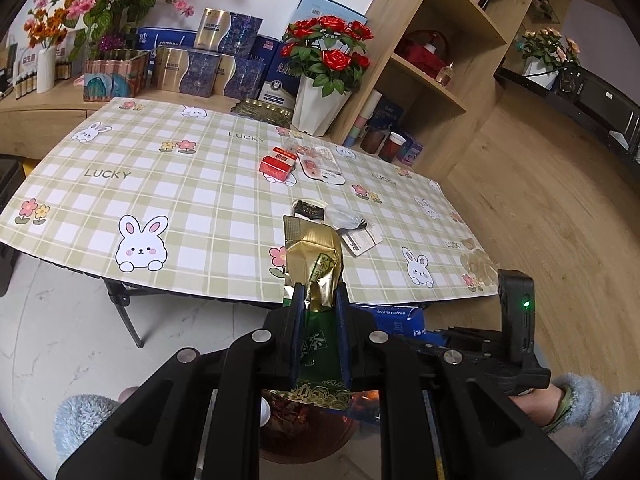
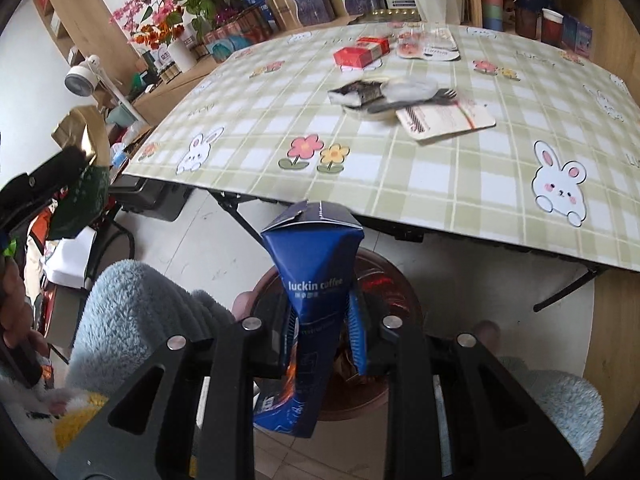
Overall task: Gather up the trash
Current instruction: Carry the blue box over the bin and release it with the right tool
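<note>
My left gripper [image 1: 320,312] is shut on a crumpled gold and green tea packet [image 1: 316,256], which sticks up between the pads just off the table's near edge. My right gripper [image 2: 320,332] is shut on a squashed blue coffee carton [image 2: 316,280], held upright. Both hang over a round brown bin [image 2: 394,292] on the floor, which holds some trash [image 1: 304,420]. On the table lie a red cigarette box [image 1: 278,164], clear wrappers [image 1: 320,164], a black wrapper [image 2: 356,92], a plastic fork [image 2: 416,98] and a printed card [image 2: 444,120].
The checked tablecloth [image 1: 160,168] covers a folding table with black legs [image 1: 128,320]. A vase of red roses [image 1: 320,100], boxes and a wooden shelf [image 1: 432,60] stand behind it. Fluffy blue sleeves [image 2: 132,320] flank the grippers. The other gripper [image 1: 516,320] is close on the right.
</note>
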The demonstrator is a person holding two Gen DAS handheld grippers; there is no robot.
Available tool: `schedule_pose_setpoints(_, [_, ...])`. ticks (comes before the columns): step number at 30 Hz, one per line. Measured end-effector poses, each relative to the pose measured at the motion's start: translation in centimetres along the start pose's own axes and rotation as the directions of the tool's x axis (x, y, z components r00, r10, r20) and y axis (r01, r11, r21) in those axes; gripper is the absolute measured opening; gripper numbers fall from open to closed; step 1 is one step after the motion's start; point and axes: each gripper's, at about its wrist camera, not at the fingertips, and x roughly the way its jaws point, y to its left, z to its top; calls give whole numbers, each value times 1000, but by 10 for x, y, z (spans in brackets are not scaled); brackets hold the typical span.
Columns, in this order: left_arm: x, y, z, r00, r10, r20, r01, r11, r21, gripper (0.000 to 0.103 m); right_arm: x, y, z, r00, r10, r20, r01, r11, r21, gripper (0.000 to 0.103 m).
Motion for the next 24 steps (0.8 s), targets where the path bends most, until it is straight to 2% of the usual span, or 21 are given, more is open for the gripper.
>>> schedule_pose_setpoints(5, [3,3,-3,1000,-6,-8,6,1000,-8,15,5,7,-5,999,-22,-29,20,999,-51,26])
schedule_pose_setpoints(12, [7,2,-3,1000,-14,-15,14,1000,-8,15,13,15,-7,995,11,-95,-19,996,-84,26])
schedule_pose_setpoints(18, [11,3,-6,1000,-13,-29,13,1000,-10,15,34,2,-13,983,-37,-178,32,999,-29,26])
schedule_pose_setpoints(21, [11,3,-6,999,-11,-30,11,1000,-13,15,40,-5,-14,980,-30,-196,34,999,14,26])
schedule_pose_setpoints(24, [13,3,-8,999,-12,-37,12,1000,-14,15,42,-11,-14,980,-4,-200,16,998,58,36])
